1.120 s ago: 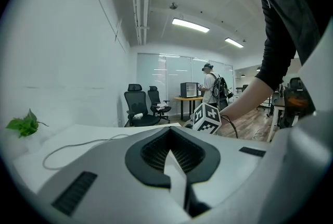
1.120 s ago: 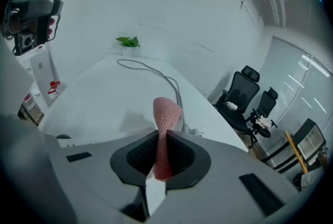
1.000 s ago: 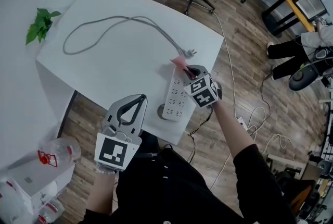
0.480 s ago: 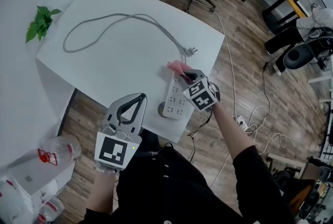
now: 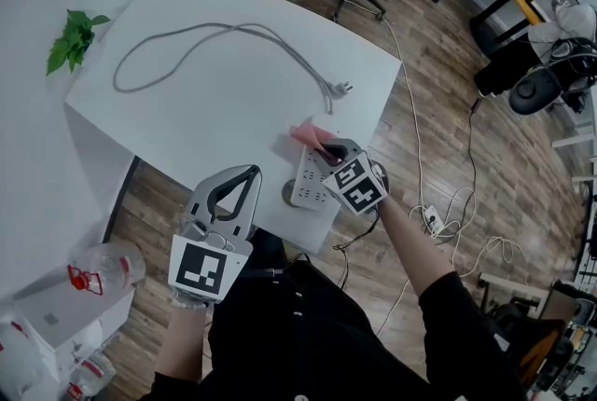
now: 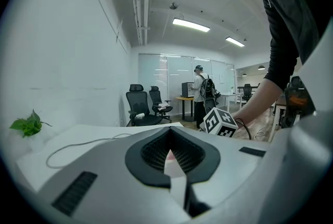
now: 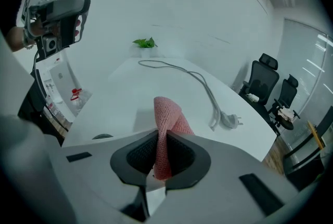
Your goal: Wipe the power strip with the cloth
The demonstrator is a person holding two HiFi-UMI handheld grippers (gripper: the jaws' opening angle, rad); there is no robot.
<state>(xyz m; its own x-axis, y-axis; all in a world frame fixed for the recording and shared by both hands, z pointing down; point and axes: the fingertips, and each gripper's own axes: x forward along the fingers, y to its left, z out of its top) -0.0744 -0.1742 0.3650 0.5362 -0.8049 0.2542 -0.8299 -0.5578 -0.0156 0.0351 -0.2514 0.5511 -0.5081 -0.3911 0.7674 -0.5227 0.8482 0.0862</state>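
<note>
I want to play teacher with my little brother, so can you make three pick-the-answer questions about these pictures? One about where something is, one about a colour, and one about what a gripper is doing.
1. Where does the power strip lie?
A. On the floor
B. On the white table, at its near edge
C. On a chair

2. What colour is the cloth?
A. Pink
B. Green
C. Blue

3. What is the left gripper doing?
A. Pinching the cloth
B. Holding the plug
C. Shut on nothing

Answers:
1 B: the head view shows it lying at the table's near edge.
2 A: the right gripper pinches a pink cloth.
3 C: in the left gripper view its jaws meet with nothing between them.
</note>
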